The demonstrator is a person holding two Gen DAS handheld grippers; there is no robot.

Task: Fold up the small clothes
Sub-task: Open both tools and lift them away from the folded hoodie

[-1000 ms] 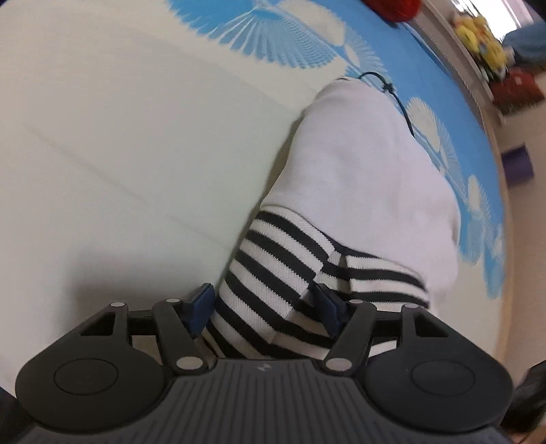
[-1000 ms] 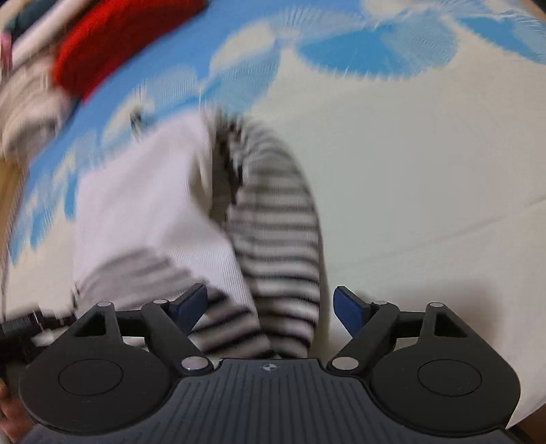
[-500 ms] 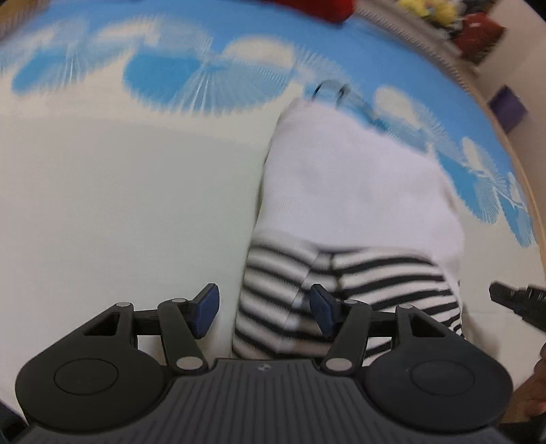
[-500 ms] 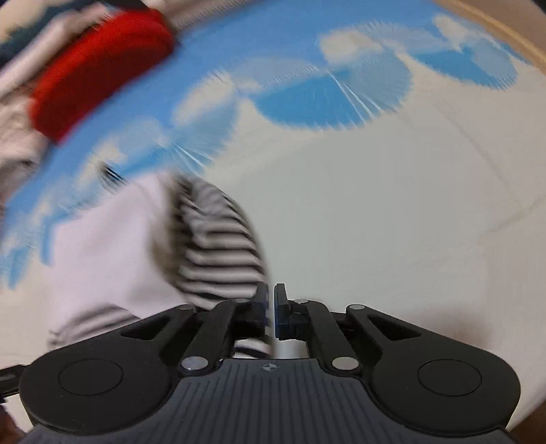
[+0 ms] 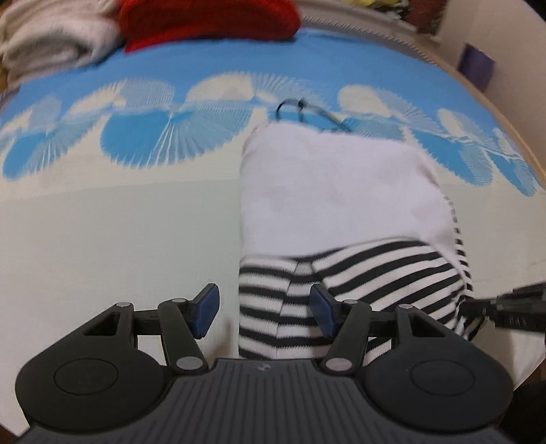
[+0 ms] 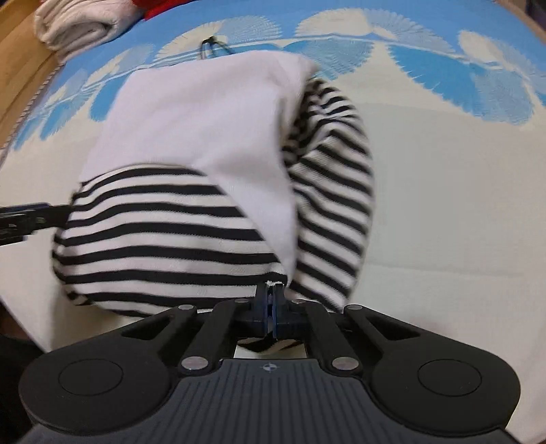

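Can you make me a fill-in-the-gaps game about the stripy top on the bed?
1. The sleeves of the white top have black and white ____.
2. The right gripper is ____ on the edge of the top.
3. The left gripper has its jaws ____.
4. The woolly thing behind the top is ____.

Missing words: stripes; shut; open; red

Both grippers, left gripper [image 5: 261, 309] and right gripper [image 6: 273, 300], look alike: ribbed dark-grey housings, black linkage arms with silver pivot screws, and seemingly navy-blue pads [image 5: 204, 310].
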